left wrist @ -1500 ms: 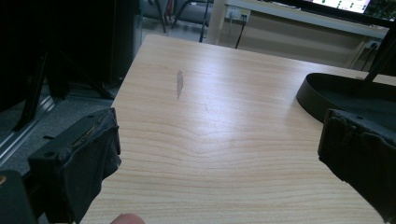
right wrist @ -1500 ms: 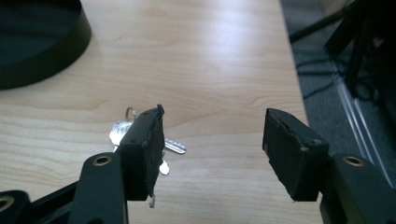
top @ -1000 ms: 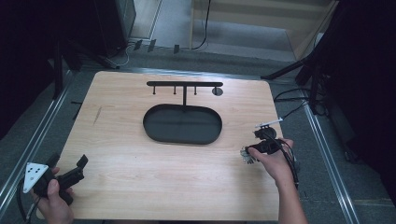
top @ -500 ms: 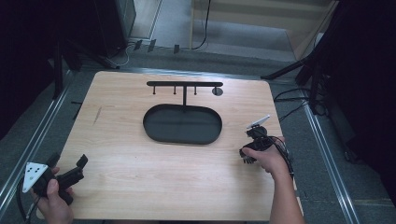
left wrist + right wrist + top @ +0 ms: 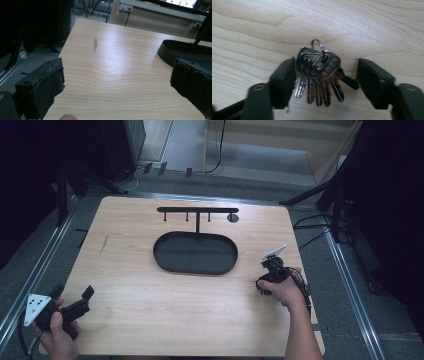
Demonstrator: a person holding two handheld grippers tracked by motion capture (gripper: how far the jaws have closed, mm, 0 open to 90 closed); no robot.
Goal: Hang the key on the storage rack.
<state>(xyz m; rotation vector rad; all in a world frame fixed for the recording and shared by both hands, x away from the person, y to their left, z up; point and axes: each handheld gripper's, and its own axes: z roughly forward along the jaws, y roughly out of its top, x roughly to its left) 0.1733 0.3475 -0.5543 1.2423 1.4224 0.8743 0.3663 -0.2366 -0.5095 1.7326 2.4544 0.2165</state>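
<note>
A bunch of several silver keys on one ring lies flat on the wooden table, near its right edge. My right gripper stands open over them, one black jaw on each side of the bunch, neither jaw touching it. In the high view the right gripper points down at the table under the person's hand. My left gripper rests open at the table's front left corner, and in its own view the left gripper has nothing between its jaws.
A black oval tray sits at the table's middle, also seen as the tray at the right of the left gripper view. Behind it stands a black rack with small hooks. Metal rails and cables run along the table's sides.
The right hand has moved its gripper a little to the left and tipped it down over the keys. The left gripper has stayed put.
</note>
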